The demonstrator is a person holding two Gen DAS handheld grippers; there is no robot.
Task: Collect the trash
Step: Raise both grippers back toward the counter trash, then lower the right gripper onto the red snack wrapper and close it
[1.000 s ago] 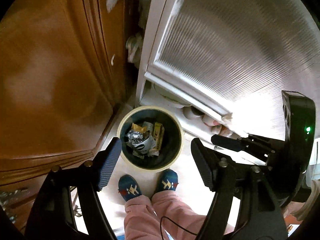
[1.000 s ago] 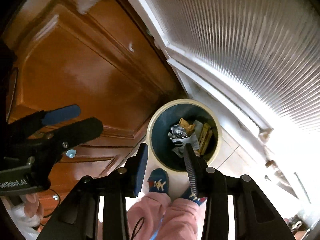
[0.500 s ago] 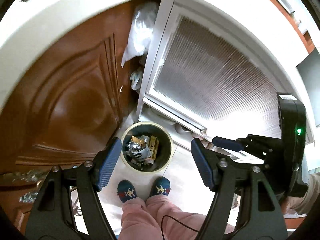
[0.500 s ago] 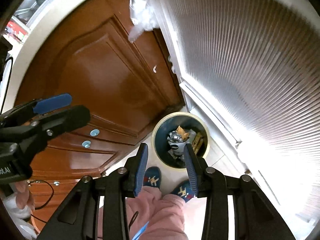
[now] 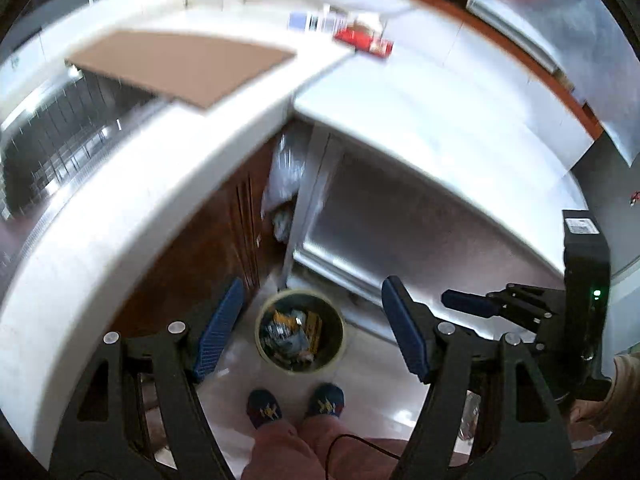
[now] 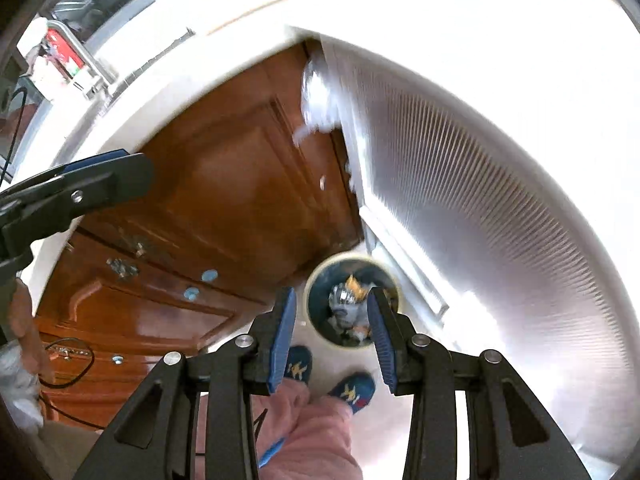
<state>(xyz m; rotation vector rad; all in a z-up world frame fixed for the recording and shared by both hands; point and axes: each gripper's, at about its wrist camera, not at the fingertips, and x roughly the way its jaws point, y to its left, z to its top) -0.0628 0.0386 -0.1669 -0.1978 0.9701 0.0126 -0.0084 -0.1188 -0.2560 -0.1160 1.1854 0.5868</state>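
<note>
A round trash bin (image 5: 300, 330) with a pale rim stands on the floor far below, holding several crumpled wrappers and foil. It also shows in the right wrist view (image 6: 352, 300). My left gripper (image 5: 312, 328) is open and empty, high above the bin. My right gripper (image 6: 332, 332) is open and empty, also high above it. The right gripper shows at the right of the left wrist view (image 5: 480, 306); the left gripper shows at the left of the right wrist view (image 6: 80, 184).
A white countertop (image 5: 120, 208) curves above brown wooden cabinet doors (image 6: 240, 200). A brown cardboard sheet (image 5: 180, 64) and a red packet (image 5: 362, 42) lie on the counter. A ribbed glass door (image 6: 480, 220) stands right. The person's blue slippers (image 5: 296, 402) are by the bin.
Both grippers have risen well away from the bin, which now looks smaller. The countertop has come into view. Both grippers stay open.
</note>
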